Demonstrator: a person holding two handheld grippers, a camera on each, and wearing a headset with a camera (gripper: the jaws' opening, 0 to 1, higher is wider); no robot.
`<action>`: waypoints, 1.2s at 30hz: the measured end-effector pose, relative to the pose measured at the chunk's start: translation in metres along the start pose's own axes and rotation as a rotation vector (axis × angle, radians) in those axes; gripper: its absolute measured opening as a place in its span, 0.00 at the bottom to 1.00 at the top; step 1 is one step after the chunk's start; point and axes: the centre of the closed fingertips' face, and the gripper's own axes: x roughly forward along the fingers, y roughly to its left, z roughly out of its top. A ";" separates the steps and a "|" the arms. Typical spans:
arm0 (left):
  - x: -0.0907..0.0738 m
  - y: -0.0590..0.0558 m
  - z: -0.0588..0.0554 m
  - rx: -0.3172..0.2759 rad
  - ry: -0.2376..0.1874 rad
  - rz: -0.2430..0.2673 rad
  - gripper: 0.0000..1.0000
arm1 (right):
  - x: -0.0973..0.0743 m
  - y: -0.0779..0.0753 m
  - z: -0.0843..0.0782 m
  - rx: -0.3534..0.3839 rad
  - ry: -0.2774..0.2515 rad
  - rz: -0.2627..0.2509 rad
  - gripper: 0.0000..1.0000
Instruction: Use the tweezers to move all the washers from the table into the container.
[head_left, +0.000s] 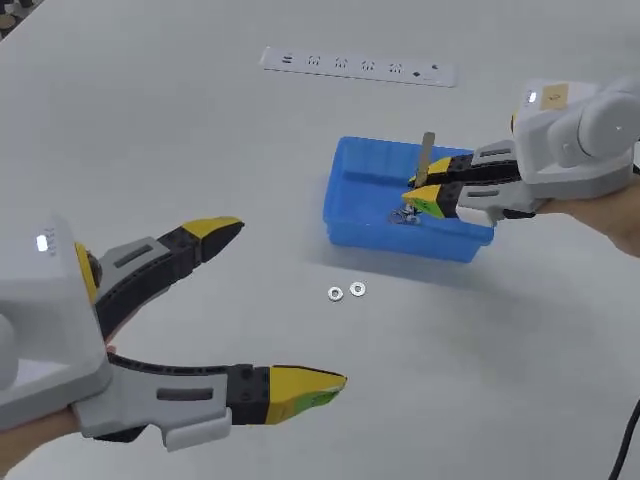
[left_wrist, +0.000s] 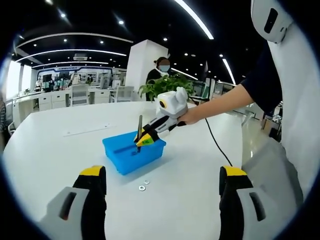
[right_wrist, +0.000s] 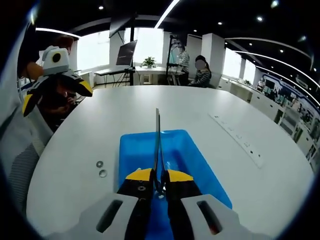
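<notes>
Two small metal washers (head_left: 335, 293) (head_left: 358, 289) lie side by side on the white table, just in front of the blue container (head_left: 400, 240). My right gripper (head_left: 420, 196) hovers over the container, shut on steel tweezers (head_left: 427, 160) whose tips point down into it. Some metal pieces (head_left: 405, 215) lie inside under the tips. In the right gripper view the tweezers (right_wrist: 157, 135) stand between the shut jaws above the container (right_wrist: 187, 160), with the washers (right_wrist: 102, 173) to the left. My left gripper (head_left: 275, 305) stands open and empty at the lower left, apart from the washers (left_wrist: 142, 188).
A white power strip (head_left: 357, 67) lies at the table's far side, also seen as the power strip (right_wrist: 240, 137) on the right. A cable (left_wrist: 215, 142) trails from the right gripper (left_wrist: 150, 137). People and a potted plant (left_wrist: 162, 85) stand beyond the table.
</notes>
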 end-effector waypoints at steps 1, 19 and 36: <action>0.000 0.000 0.000 0.001 0.002 0.000 0.99 | 0.000 0.000 0.000 0.007 -0.005 -0.002 0.10; -0.002 0.002 -0.006 -0.005 0.029 0.012 0.99 | 0.002 0.004 0.007 0.014 -0.041 -0.002 0.09; 0.068 0.055 0.046 0.089 -0.039 -0.041 0.77 | -0.004 0.001 0.015 -0.026 -0.025 -0.013 0.07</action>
